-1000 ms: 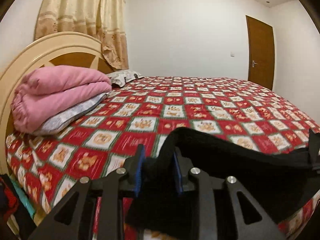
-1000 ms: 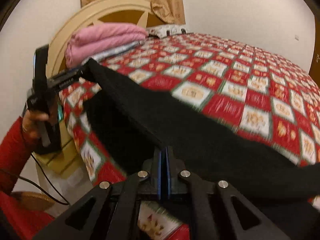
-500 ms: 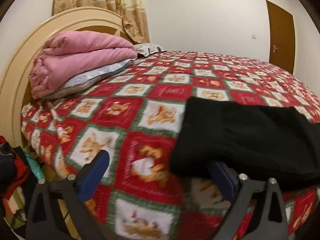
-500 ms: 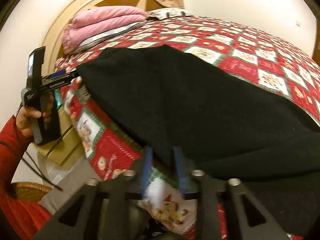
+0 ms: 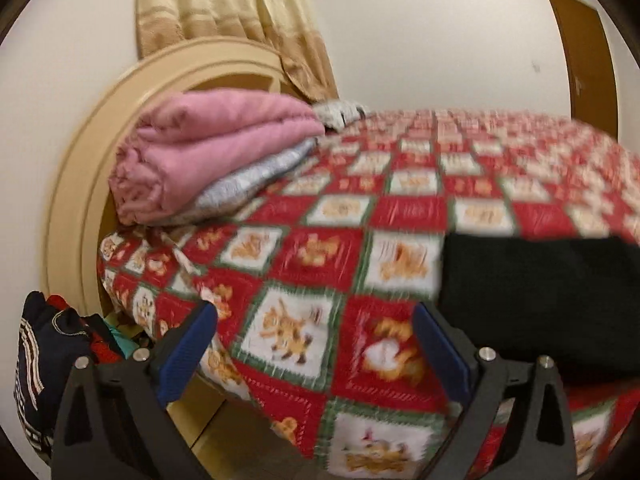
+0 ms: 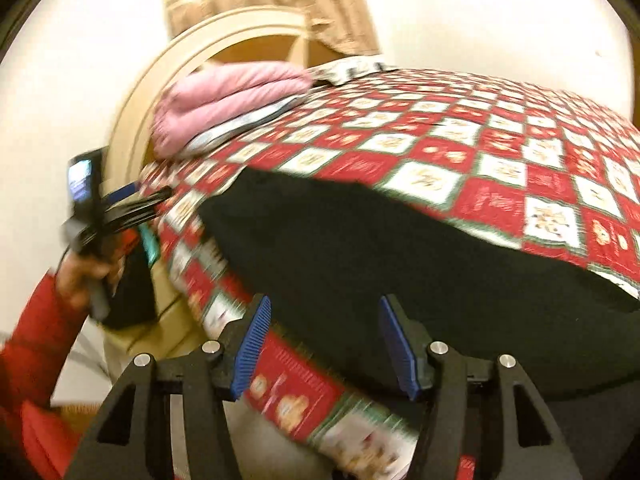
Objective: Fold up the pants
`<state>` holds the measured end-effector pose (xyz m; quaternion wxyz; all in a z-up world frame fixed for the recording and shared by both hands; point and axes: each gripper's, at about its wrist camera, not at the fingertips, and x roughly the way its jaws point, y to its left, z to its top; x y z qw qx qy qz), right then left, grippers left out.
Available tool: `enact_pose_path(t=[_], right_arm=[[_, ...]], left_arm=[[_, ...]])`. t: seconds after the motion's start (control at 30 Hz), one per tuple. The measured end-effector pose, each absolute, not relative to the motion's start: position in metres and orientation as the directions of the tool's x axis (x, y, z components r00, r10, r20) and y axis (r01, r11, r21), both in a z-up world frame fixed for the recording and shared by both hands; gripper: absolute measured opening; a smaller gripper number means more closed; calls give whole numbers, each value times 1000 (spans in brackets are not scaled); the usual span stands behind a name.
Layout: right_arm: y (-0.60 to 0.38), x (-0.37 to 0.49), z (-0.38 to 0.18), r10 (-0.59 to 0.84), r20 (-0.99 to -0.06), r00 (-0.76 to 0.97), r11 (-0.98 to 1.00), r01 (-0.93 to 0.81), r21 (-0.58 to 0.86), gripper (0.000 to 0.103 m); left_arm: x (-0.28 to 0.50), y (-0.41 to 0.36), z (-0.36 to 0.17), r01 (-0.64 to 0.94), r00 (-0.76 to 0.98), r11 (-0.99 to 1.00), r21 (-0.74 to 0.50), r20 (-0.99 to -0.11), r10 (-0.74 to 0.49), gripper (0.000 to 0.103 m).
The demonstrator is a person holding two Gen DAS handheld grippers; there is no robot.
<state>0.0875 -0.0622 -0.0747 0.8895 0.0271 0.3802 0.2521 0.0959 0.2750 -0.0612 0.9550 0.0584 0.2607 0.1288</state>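
Note:
The black pants (image 5: pixel 536 300) lie folded flat on the red checked bedspread (image 5: pixel 312 256) near the bed's front edge. In the right wrist view the pants (image 6: pixel 360 256) spread across the bed's near corner. My left gripper (image 5: pixel 316 344) is open and empty, to the left of the pants' edge. My right gripper (image 6: pixel 326 340) is open and empty, just in front of the pants' near edge. In the right wrist view my left gripper (image 6: pixel 120 216) shows at the far left, held by a hand in a red sleeve.
A folded pink blanket (image 5: pixel 208 152) lies on pillows by the cream headboard (image 5: pixel 76 184). A heap of dark clothes (image 5: pixel 52 348) sits beside the bed at lower left. A brown door (image 5: pixel 580 56) stands at the far right.
Both grippers have let go of the pants and opened wide. The pants were held up and now lie on the bed. The left gripper has drawn back to the left.

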Motion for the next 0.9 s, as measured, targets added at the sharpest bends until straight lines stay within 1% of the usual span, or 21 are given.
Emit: enact_pose_path(t=[0.1, 0.17, 0.3, 0.33, 0.4, 0.5, 0.57, 0.6, 0.73, 0.9], right_arm=[[-80, 119, -71, 503, -634, 588, 864, -366, 347, 58], [-88, 138, -66, 503, -616, 607, 864, -334, 377, 58], [-89, 176, -64, 498, -606, 621, 866, -326, 378, 58], [-85, 187, -66, 498, -612, 614, 867, -339, 366, 58], [-77, 202, -74, 483, -637, 600, 875, -348, 336, 58], [-71, 221, -91, 505, -673, 541, 862, -358, 359, 58], [-66, 226, -100, 554, -687, 471, 830, -376, 412, 58], [-61, 222, -105, 578, -689, 438, 812, -394, 431, 58], [-44, 200, -111, 564, -725, 396, 806, -454, 380, 59], [-42, 192, -115, 605, -727, 325, 768, -478, 426, 64]], left_arm=[[100, 242, -40, -136, 872, 979, 149, -452, 190, 101], [110, 218, -35, -98, 877, 985, 141, -455, 153, 101], [140, 173, -51, -58, 840, 996, 65, -537, 84, 102], [145, 162, -59, -49, 820, 998, 48, -568, 67, 101], [147, 144, -74, -20, 797, 999, 32, -603, 35, 101], [142, 129, -92, -21, 775, 996, 88, -627, 72, 101], [138, 129, -106, -38, 752, 991, 128, -649, 113, 101], [138, 130, -116, -37, 730, 990, 133, -674, 118, 101], [128, 143, -122, -61, 733, 998, 25, -677, 62, 102], [130, 141, -123, -71, 732, 997, 21, -678, 66, 103]])
